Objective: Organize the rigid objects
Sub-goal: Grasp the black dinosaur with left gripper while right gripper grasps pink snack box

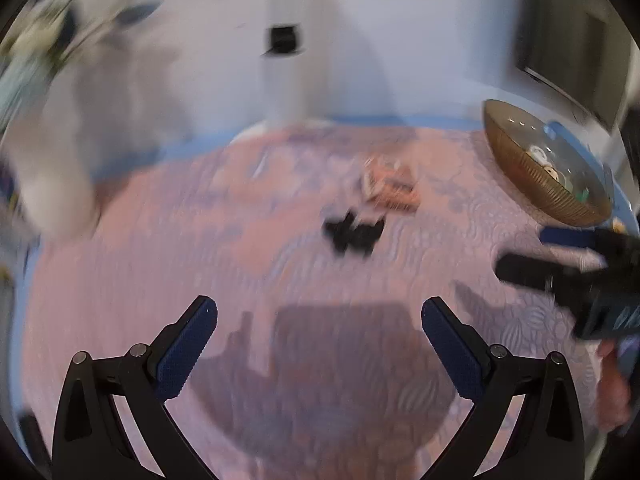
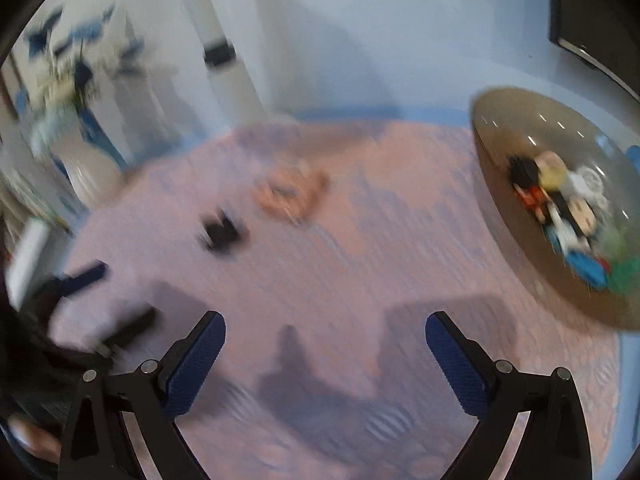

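Both views are blurred. Nearest, the left tongs [image 1: 319, 316] hang over the bench, blue-padded fingers [image 1: 188, 344] spread wide with nothing between them. The right tongs [image 2: 326, 330] hang alongside, just as wide and empty; from the left wrist view they appear at the far right edge, with a hand [image 1: 614, 388] under them. Beneath both lies a pink-and-lilac patterned cloth [image 1: 160, 272] covering the bench, with dark shadows of the tools on it.

Further out, mid-cloth, sits a small black jagged object [image 1: 354, 234], shape too smeared to name. Just beyond it and slightly right, close by, is a peach-and-white flat item [image 1: 390, 188], also unclear.

To the right, near the cloth's far edge, a ribbed amber glass bowl [image 2: 500, 152] holds a pile of small coloured pieces [image 2: 568, 204]: black, orange, white, blue, green.

Far left stands a white vase of dark-leaved stems [image 2: 76, 120]. Behind is a pale wall [image 1: 420, 40].
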`<state>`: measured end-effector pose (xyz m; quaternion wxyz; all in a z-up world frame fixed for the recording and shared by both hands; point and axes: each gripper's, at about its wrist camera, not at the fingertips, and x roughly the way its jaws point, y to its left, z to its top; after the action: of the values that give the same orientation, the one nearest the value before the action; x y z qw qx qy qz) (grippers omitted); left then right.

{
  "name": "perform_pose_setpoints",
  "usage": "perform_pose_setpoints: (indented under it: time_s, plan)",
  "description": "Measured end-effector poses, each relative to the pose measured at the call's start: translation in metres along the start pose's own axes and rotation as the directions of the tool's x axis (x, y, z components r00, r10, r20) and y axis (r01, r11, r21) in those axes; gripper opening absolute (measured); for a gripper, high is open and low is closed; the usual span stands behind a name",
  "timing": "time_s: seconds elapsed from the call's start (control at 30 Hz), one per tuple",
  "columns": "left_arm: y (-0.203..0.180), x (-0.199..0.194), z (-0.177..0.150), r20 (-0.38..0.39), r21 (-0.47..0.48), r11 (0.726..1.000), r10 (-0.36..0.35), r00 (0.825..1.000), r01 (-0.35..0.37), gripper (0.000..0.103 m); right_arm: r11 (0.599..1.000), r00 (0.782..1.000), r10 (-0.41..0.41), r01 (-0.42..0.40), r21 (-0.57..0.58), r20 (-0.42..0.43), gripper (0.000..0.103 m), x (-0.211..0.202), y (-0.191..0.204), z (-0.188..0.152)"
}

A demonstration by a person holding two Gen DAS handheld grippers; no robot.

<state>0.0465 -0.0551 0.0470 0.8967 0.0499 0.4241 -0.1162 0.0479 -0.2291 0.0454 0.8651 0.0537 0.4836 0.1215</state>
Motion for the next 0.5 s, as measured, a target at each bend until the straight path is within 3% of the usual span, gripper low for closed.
perform_pose_setpoints:
  time_s: [0.07, 0.17, 0.33, 0.5]
  plan:
    - [-0.002, 0.013, 0.009, 0.003, 0.028, 1.000, -0.005, 1.000, 0.005, 0.102, 0.997, 0.998, 0.065, -0.065, 0.046, 0.014, 0.085, 0.005, 0.001, 0.023]
    - [0.002, 0.039, 0.018, -0.023, -0.006, 0.997, -0.082, 0.996, 0.082, 0.102, 0.988, 0.995, 0.096, -0.096, 0.119, 0.002, 0.066, 0.028, -0.002, 0.048]
    - [-0.003, 0.061, 0.024, -0.044, -0.033, 0.993, -0.117, 0.992, 0.115, 0.100, 0.970, 0.987, 0.154, -0.143, 0.195, -0.039, 0.065, 0.071, 0.000, 0.070]
    - [-0.006, 0.076, 0.023, -0.068, -0.032, 0.994, -0.109, 0.992, 0.107, 0.087, 0.986, 0.997, 0.048, -0.038, 0.159, -0.058, 0.065, 0.101, 0.011, 0.079]
